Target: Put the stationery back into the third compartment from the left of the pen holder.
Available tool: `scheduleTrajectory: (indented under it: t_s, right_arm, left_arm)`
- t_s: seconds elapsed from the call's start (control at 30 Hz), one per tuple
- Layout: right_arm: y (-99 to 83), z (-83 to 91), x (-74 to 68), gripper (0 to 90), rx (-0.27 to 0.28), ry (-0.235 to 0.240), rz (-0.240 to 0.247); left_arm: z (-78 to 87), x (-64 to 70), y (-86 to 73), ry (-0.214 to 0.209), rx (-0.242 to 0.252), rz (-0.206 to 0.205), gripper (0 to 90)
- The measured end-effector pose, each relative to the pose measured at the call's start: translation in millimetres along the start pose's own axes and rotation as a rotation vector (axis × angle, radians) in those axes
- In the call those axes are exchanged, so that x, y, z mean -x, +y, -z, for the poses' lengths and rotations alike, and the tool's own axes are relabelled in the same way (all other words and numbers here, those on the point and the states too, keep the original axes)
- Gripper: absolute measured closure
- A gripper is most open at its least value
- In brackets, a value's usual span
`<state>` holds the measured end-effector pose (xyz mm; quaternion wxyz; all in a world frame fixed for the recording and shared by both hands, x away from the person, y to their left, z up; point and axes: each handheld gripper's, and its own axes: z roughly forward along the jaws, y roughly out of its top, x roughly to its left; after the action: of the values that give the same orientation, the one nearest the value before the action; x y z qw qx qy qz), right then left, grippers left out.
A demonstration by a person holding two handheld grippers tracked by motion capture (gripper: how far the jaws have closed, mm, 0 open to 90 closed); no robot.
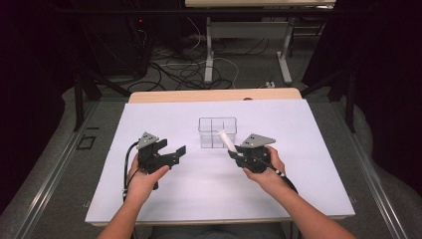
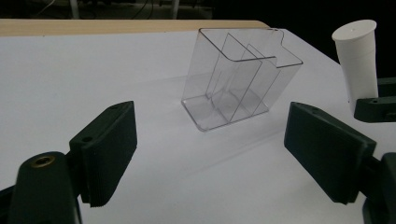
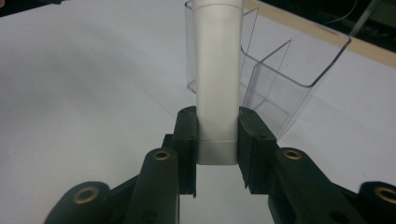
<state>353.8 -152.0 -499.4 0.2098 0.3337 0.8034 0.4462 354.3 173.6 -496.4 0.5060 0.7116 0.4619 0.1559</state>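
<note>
Currently right tool (image 3: 217, 156) clamps white plastic tube (image 3: 217, 88) beside clear divided plastic box (image 1: 217, 132), left tool (image 2: 210, 154) released; next, lower tube into a compartment.

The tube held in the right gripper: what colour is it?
White. The tube shows best in the right gripper view, clamped by the right gripper.

The left gripper (image 2: 210, 158) is seen with its jaws spread wide above the white table (image 2: 70, 79). Between them, farther off, a clear divided container (image 2: 240, 77) stands near the table's far edge. At the right, a white tube (image 2: 357, 58) is clamped by the right gripper (image 2: 373, 105).
</note>
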Motion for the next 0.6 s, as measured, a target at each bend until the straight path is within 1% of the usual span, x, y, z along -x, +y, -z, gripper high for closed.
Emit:
scheduleTrajectory:
  t_s: [0.03,0.07,0.1,0.13,0.2,0.23,0.27,0.3,0.4,0.43,0.47,0.53,0.57,0.6]
  right_arm:
    - [0.7,-0.1,-0.7,70.6,0.009,-0.002,0.012]
    - [0.9,-0.7,-2.7,70.6,0.034,-0.015,0.01]
    - [1.9,-0.2,-4.1,70.6,0.039,-0.027,0.02]
    - [2.9,-0.4,-4.9,70.7,0.056,-0.037,0.036]
    - [5.7,0.7,-6.9,70.6,0.066,-0.053,0.042]
    - [6.5,0.2,-7.8,70.7,0.086,-0.056,0.049]
    - [7.0,0.8,-8.6,70.6,0.088,-0.065,0.056]
    - [6.6,0.3,-9.6,70.6,0.105,-0.074,0.062]
    - [4.2,1.0,-12.2,70.7,0.121,-0.089,0.092]
    - [3.4,0.8,-12.9,70.6,0.127,-0.091,0.091]
    - [2.7,1.3,-13.7,70.7,0.122,-0.092,0.085]
    - [1.5,0.8,-15.2,70.6,0.125,-0.092,0.097]
    - [1.0,1.1,-16.6,70.6,0.112,-0.094,0.095]
    - [0.1,0.3,-17.6,70.6,0.119,-0.093,0.097]
  left_arm:
    - [0.0,0.2,0.3,-0.004,0.001,0.007,17.7]
    - [-0.3,0.4,0.6,-0.009,0.004,0.013,18.6]
    - [-0.4,1.0,0.9,-0.013,0.007,0.017,19.3]
    - [-0.4,1.8,1.2,-0.014,0.008,0.021,20.3]
    - [-0.2,3.5,1.7,-0.026,0.01,0.031,22.6]
    - [-0.6,4.5,1.8,-0.029,0.021,0.035,24.4]
    - [-0.2,5.6,2.1,-0.037,0.023,0.036,25.6]
    - [0.1,6.4,2.5,-0.043,0.022,0.036,26.3]
    - [-0.8,10.3,3.6,-0.058,0.02,0.04,28.5]
    - [-1.3,11.6,4.0,-0.065,0.02,0.04,29.5]
    - [-2.1,13.3,4.5,-0.072,0.023,0.042,30.1]
    - [-3.5,17.0,5.5,-0.086,0.025,0.038,31.5]
    - [-4.3,19.1,6.1,-0.091,0.022,0.039,32.2]
    - [-5.4,21.5,6.4,-0.1,0.027,0.042,32.3]
